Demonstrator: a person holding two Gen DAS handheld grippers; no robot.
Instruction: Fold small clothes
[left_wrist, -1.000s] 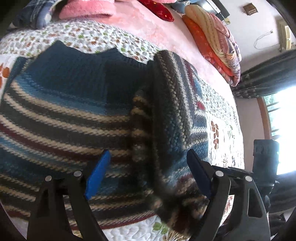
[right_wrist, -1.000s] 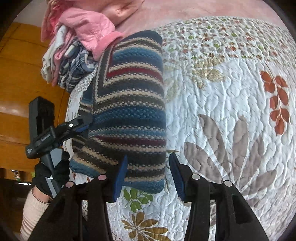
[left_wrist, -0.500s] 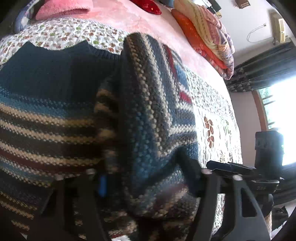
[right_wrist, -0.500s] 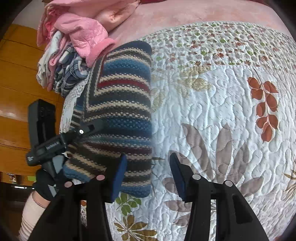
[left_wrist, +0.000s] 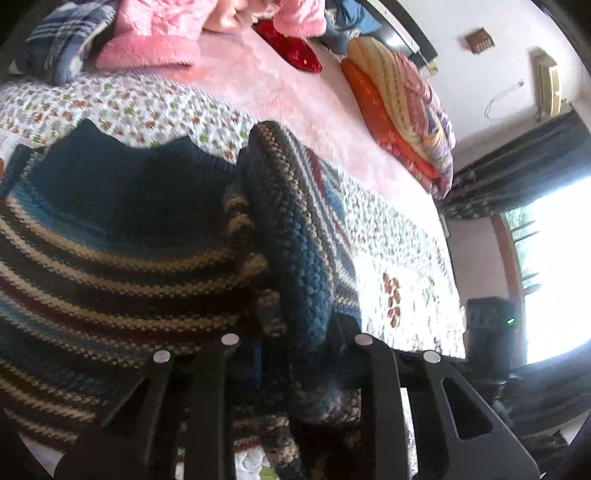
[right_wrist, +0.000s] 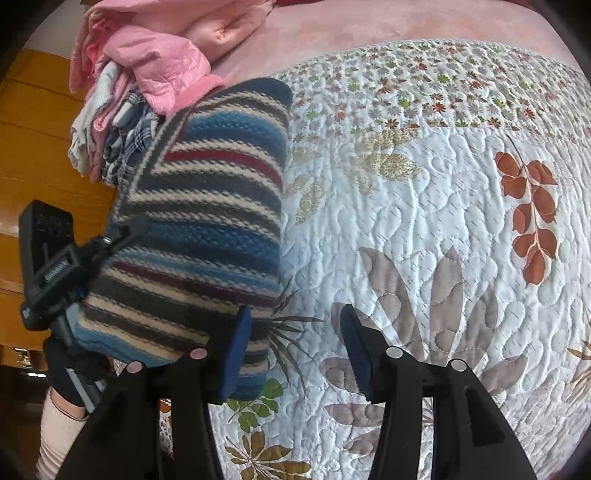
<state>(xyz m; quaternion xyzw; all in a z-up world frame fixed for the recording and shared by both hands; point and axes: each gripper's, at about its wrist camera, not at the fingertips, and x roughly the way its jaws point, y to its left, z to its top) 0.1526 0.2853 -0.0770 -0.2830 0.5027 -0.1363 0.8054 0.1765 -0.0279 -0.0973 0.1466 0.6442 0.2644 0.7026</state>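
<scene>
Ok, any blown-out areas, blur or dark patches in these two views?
Left wrist: window blown out white, sweater dim and soft near the left gripper. Right wrist: evenly lit, quilt stitching sharp, fisheye bending at edges.

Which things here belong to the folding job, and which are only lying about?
Belong to the job:
- striped blue, cream and maroon knitted sweater
- left gripper, jaws shut on the sweater's fold
- right gripper, jaws open

Only lying about:
- pile of pink and plaid clothes
- stacked orange and striped blankets
- red cushion
</scene>
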